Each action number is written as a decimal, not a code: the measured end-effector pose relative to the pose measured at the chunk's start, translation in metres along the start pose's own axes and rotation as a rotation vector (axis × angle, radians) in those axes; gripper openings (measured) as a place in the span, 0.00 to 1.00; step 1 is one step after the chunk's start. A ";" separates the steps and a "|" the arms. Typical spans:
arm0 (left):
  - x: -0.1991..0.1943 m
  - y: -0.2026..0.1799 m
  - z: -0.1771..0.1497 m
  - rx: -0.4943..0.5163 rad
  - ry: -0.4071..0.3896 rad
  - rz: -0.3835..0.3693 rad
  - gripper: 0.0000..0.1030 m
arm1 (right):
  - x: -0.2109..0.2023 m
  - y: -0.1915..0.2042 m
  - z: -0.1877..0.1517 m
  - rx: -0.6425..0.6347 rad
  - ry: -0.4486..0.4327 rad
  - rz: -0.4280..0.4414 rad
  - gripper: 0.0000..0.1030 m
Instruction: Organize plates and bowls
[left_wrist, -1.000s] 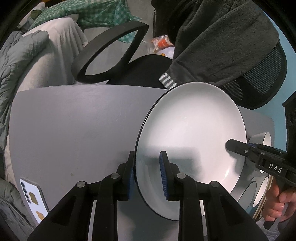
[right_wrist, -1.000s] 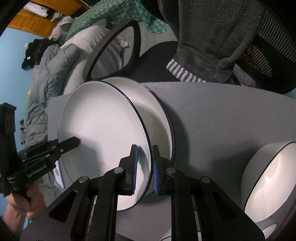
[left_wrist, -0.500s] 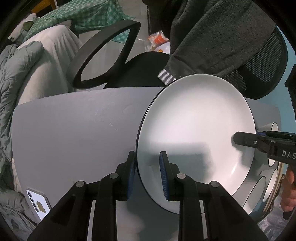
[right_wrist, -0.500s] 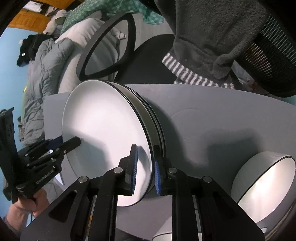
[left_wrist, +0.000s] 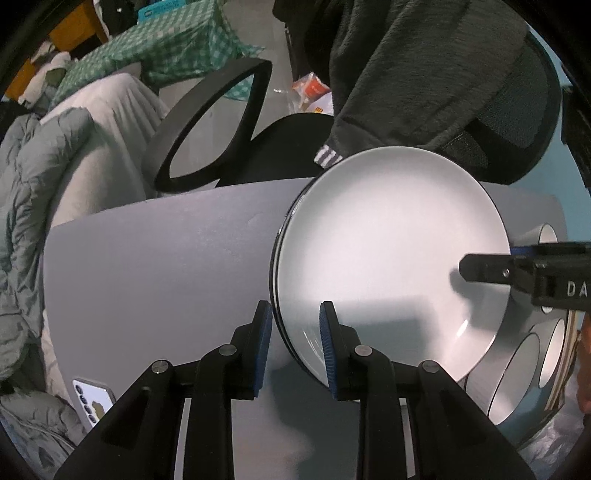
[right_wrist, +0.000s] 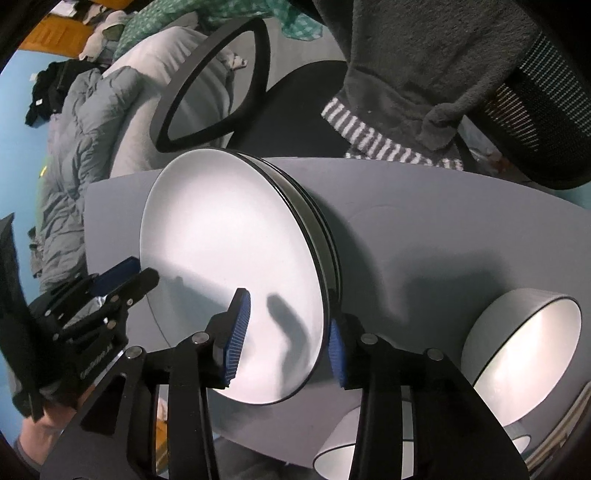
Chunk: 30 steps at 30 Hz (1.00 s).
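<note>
A stack of plates (right_wrist: 229, 266) sits on the table (left_wrist: 159, 266), toward its far edge. In the right wrist view, one bowl (right_wrist: 524, 347) stands on the table to the right of the stack, well apart from it, and a second bowl (right_wrist: 336, 458) lies at the near edge, below the stack. A chair (left_wrist: 288, 147) stands behind the table with a garment (left_wrist: 424, 70) draped over its backrest. Bedding (left_wrist: 48, 173) lies to the left of the table. In the left wrist view, a phone (left_wrist: 92, 402) rests at the table's near left corner.
</note>
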<state>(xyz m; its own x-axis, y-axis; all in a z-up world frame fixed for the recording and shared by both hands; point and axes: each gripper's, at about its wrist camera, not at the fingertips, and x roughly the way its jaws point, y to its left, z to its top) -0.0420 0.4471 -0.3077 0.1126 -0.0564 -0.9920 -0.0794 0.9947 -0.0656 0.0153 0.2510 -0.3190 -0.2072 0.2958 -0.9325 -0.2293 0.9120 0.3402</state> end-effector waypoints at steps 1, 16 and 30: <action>-0.003 -0.002 -0.001 0.006 -0.005 0.003 0.25 | -0.001 0.001 -0.001 0.001 -0.005 -0.006 0.36; -0.054 0.002 -0.024 -0.013 -0.098 0.028 0.34 | -0.040 0.026 -0.029 -0.038 -0.164 -0.152 0.48; -0.143 0.004 -0.083 -0.018 -0.272 0.006 0.50 | -0.121 0.077 -0.095 -0.106 -0.433 -0.317 0.68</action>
<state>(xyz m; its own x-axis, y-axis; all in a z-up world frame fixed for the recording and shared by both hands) -0.1406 0.4523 -0.1746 0.3742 -0.0230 -0.9270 -0.0980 0.9931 -0.0642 -0.0680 0.2579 -0.1688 0.2933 0.1215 -0.9483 -0.3156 0.9486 0.0240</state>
